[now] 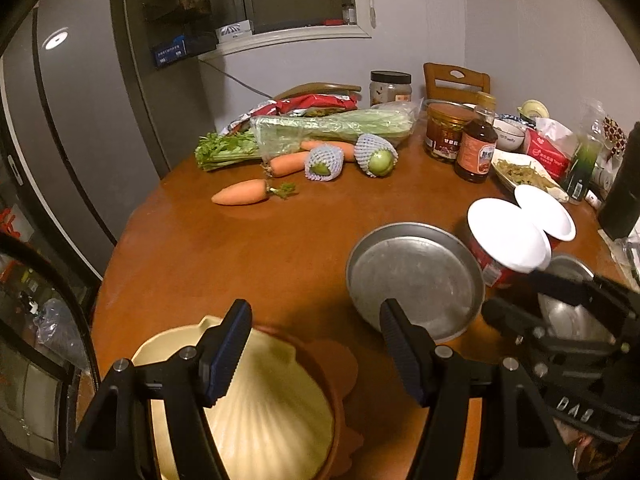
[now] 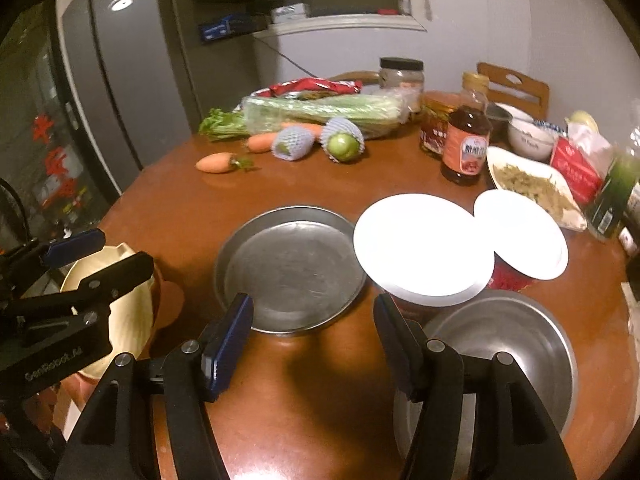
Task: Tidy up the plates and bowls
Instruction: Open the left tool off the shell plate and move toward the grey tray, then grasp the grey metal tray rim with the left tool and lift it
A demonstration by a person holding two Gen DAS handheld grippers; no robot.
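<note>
A cream shell-shaped plate point(image 1: 272, 396) lies in a brown dish point(image 1: 340, 400) at the table's near left; my left gripper point(image 1: 316, 354) is open above its right part. It also shows in the right wrist view point(image 2: 132, 304). A round metal pan point(image 1: 416, 280) point(image 2: 290, 268) sits mid-table. Two white plates point(image 2: 424, 244) point(image 2: 524, 234) rest tilted on red cups. A metal bowl point(image 2: 504, 352) sits at the near right. My right gripper point(image 2: 314, 346) is open and empty over bare table between the pan and the bowl.
Carrots point(image 1: 242, 192), net-wrapped fruit point(image 1: 378, 156), celery point(image 1: 320, 128), jars, a sauce bottle point(image 1: 476, 144), a dish of food point(image 2: 536, 188) and a small bowl point(image 2: 530, 138) crowd the far half of the round wooden table point(image 1: 240, 260). A fridge point(image 1: 72, 120) stands left.
</note>
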